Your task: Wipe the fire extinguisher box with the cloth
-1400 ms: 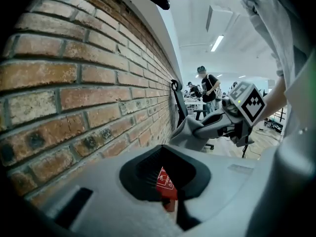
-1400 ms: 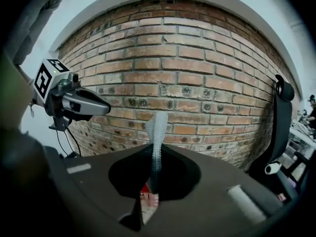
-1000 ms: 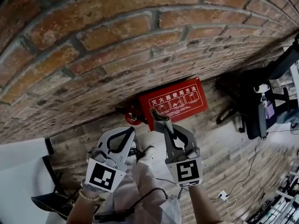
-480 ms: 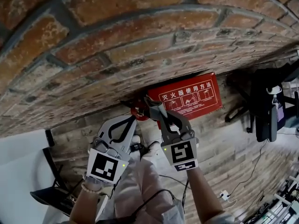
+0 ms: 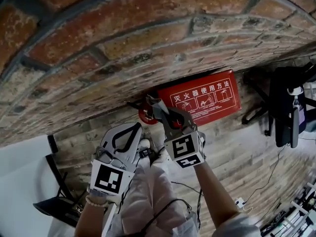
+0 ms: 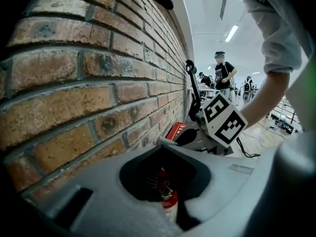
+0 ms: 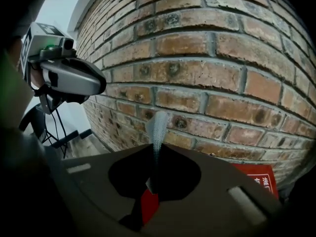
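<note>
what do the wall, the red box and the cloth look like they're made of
The wall is fired brick: rough, matte reddish blocks with grey mortar between. The red box is likely painted metal, given its smooth flat face with white print; plastic is possible. The cloth is pale grey fabric, maybe microfibre, with a fine dimpled weave.

Even daylight, heavy fisheye curvature, dark vignetted corners

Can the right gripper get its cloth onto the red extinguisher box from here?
Probably yes. The right gripper, shut on the cloth, points at the fire extinguisher box's left end with nothing visible between them; the left gripper sits aside, out of the path.
</note>
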A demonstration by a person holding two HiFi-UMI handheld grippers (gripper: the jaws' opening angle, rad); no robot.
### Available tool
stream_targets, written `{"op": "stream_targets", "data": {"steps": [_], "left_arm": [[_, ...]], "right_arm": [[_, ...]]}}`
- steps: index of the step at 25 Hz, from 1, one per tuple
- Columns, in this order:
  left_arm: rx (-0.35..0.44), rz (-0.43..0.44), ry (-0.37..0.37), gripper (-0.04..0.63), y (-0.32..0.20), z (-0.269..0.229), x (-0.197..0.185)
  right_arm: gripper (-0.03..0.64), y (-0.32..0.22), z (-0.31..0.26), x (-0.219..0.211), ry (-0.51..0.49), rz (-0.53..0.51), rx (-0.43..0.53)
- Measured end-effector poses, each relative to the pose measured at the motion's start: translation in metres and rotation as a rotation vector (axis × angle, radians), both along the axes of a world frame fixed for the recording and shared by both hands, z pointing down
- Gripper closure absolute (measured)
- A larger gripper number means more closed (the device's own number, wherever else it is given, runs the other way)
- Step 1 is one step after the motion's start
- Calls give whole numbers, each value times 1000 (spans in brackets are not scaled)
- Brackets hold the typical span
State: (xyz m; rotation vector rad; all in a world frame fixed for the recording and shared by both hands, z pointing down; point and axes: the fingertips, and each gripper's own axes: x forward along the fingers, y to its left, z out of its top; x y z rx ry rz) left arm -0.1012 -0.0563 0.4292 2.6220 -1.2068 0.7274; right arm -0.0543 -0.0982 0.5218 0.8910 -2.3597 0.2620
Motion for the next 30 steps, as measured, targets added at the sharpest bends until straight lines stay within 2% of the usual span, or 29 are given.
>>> {"op": "stream_targets", "data": {"steps": [5,19,30], "left_arm": [[-14,-17,-1,598,-9,9,0],[-18,2,-1,598,-23,19,17],[-41,22,0,598,-24,27,29]], "right_arm": [[598,-13,23,-3,22,-17,-16],[598,-34,65,8,99,-18,-46],[598,-37,73,15,137,-45,-32]]}}
